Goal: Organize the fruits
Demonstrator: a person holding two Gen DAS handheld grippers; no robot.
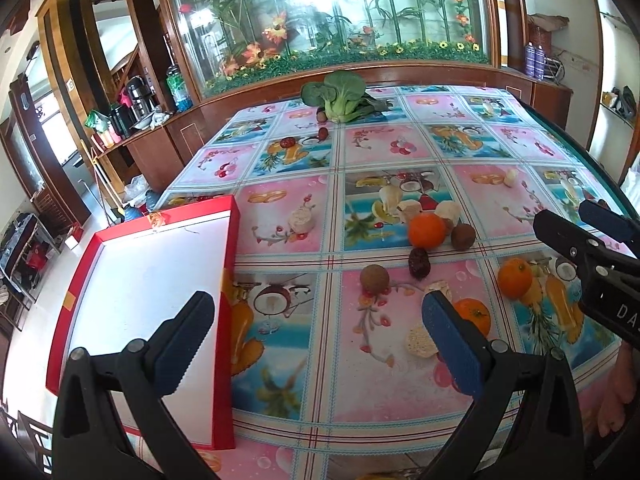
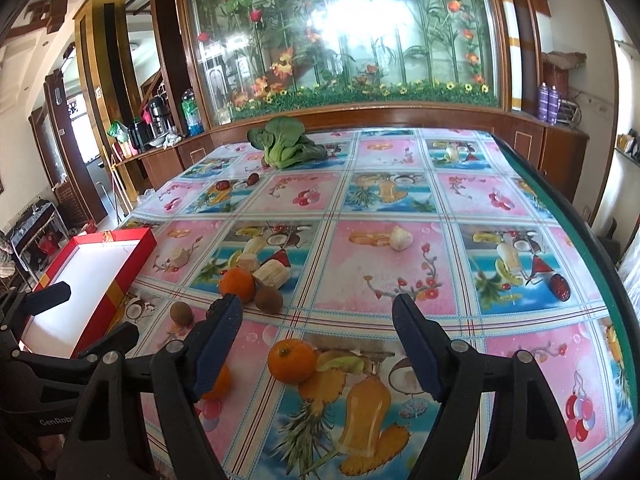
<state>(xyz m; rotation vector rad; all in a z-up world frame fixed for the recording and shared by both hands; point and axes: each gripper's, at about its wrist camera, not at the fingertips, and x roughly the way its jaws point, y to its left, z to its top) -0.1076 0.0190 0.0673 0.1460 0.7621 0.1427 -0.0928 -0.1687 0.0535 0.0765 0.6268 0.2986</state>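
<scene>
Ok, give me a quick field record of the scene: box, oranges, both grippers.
box: red box, white inside, nothing in it, left part of table
oranges: three loose on the cloth; nearest orange lies ahead of the right gripper
left gripper: open, empty, above the box's near right edge
right gripper: open, nothing between its fingers
greens: bok choy at far edge

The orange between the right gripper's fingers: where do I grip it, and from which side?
Grip the orange across its widest middle, from above and the near side. It is round, sits free on the tablecloth, and lies between the open right gripper fingers.
</scene>
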